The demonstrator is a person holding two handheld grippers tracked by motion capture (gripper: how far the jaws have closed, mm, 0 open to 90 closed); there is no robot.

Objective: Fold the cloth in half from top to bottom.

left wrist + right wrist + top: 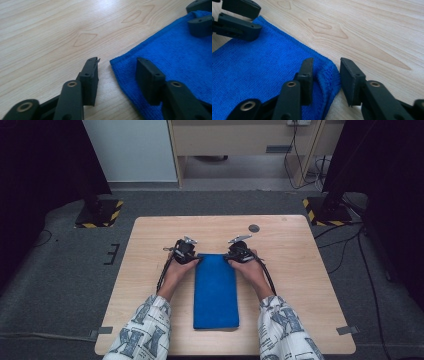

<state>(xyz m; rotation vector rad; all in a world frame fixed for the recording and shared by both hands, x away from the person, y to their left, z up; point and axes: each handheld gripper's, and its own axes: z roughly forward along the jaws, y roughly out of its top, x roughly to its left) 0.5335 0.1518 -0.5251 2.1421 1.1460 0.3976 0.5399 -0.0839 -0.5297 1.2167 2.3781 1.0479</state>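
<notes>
A blue towel (216, 290), folded into a long strip, lies flat in the middle of the wooden table (295, 270). My left gripper (192, 256) sits at the towel's far left corner. In the left gripper view this gripper (117, 66) is open: one jaw rests on the towel (175, 55) and the other on bare wood, with the corner between them. My right gripper (231, 255) is at the far right corner. Its jaws (326, 67) straddle a raised fold of the towel (257, 67), with a gap on one side, so it is open.
A small dark round disc (254, 228) is set in the table beyond the right gripper. Two stand bases with yellow-black stripes (100, 214) (325, 210) stand on the floor past the table's far corners. Patterned sleeves (145, 330) come in from the near edge.
</notes>
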